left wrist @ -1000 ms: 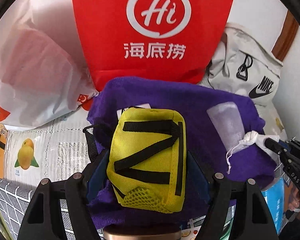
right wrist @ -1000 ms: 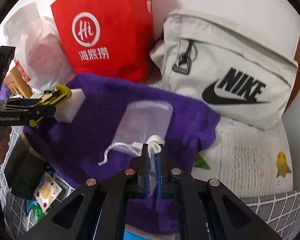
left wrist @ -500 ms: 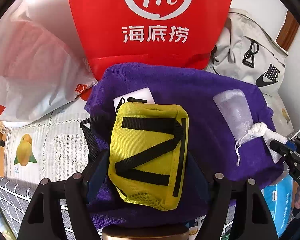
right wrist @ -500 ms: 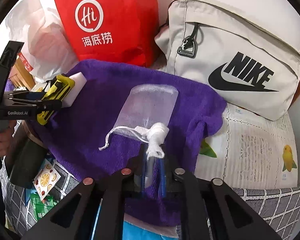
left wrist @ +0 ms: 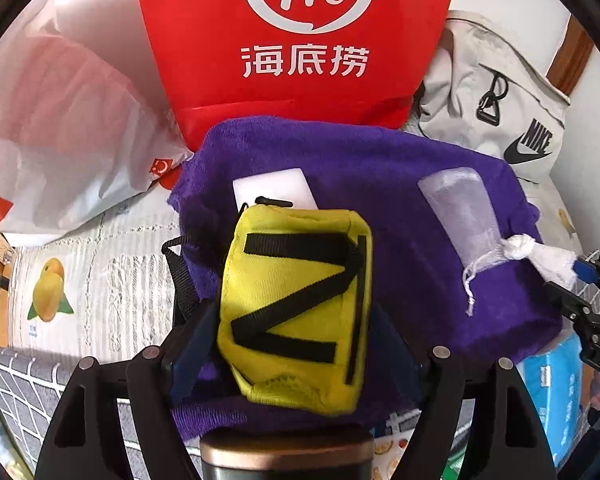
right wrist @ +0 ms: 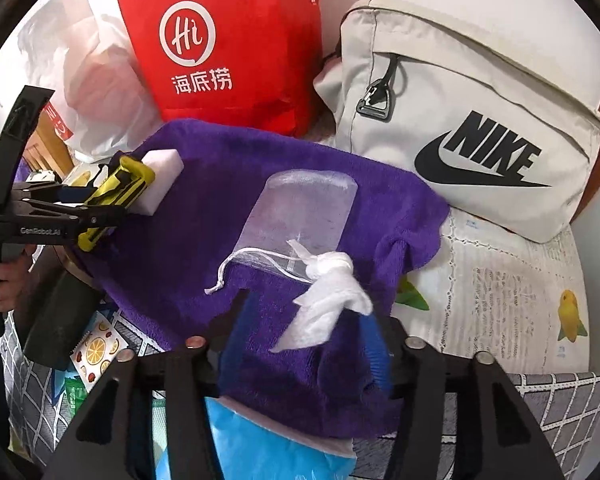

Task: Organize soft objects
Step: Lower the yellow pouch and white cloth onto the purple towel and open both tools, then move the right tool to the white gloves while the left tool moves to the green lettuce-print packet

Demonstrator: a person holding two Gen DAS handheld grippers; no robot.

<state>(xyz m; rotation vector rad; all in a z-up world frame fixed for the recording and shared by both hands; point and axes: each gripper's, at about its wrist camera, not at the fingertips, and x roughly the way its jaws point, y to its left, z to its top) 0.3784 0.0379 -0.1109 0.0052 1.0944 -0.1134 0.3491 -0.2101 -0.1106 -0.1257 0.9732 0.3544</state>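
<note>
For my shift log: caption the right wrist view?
Right tool open over white cloth on purple towel; left tool grips yellow pouch.

Left hand-held gripper (left wrist: 294,344) is clamping a yellow pouch (left wrist: 296,304) between its two fingers, jaws spread only as wide as the pouch. In the right wrist view it is reaching in level from the left, with the person's left hand (right wrist: 4,276) gripping its handle. Right hand-held gripper (right wrist: 306,340) is sitting with jaws wide apart, blue pads (right wrist: 374,354) showing, nothing pinched. It is poking in at the left wrist view's right edge.
</note>
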